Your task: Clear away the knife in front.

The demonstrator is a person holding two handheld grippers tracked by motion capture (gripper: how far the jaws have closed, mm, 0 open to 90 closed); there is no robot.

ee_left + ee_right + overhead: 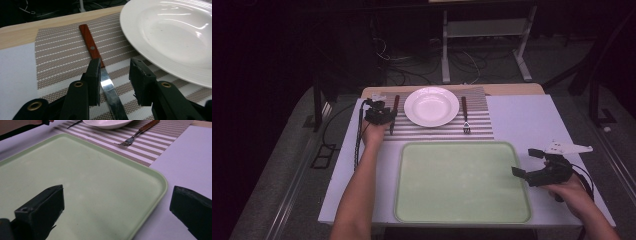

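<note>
Nearest: pale green tray, bare, on the counter. Right gripper released, jaws wide, hovering at the tray's right edge. Far left on the striped mat: left gripper spread around the knife, blade between the jaws, not yet clenched. White plate just right of it, fork beyond. Likely step: picking up the knife. Next: closing squarely on the blade near the wooden handle, lifting clear of the plate rim

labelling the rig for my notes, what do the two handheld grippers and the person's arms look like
Both the left gripper and the right gripper are black, with two blocky jaws and brass-coloured rivets. The right carries a pale three-cornered plate on top. A dark cable trails from the left. Both forearms are bare, with no sleeves.
</note>
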